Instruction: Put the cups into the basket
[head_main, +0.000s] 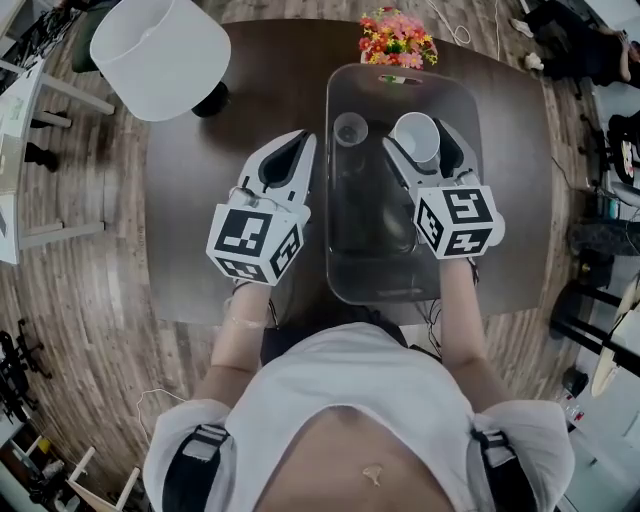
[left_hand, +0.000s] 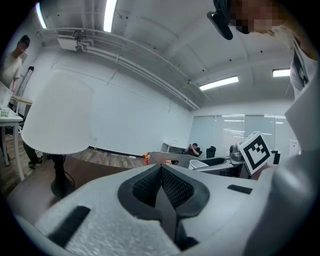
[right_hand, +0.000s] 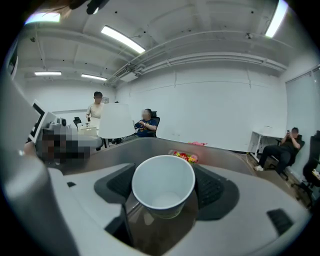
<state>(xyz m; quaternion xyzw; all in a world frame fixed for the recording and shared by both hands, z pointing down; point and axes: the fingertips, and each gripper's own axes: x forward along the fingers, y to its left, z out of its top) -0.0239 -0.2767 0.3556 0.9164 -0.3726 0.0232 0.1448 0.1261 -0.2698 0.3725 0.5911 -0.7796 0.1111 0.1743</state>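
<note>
A clear plastic basket (head_main: 380, 294) lies on the dark table (head_main: 220, 200). A translucent cup (head_main: 350, 128) stands inside it at the far left. My right gripper (head_main: 420, 140) is over the basket's far right part, shut on a white paper cup (head_main: 416, 136). In the right gripper view that cup (right_hand: 162, 186) sits upright between the pads with its mouth towards the camera, and my right gripper (right_hand: 163, 172) hugs its sides. My left gripper (head_main: 302, 140) hovers just left of the basket, shut and empty. Its pads (left_hand: 150, 187) meet in the left gripper view.
A white lamp (head_main: 160, 55) stands at the table's far left. A bunch of flowers (head_main: 398, 40) sits just beyond the basket. Chairs and gear crowd the floor on the right. People are in the room's background (right_hand: 145, 122).
</note>
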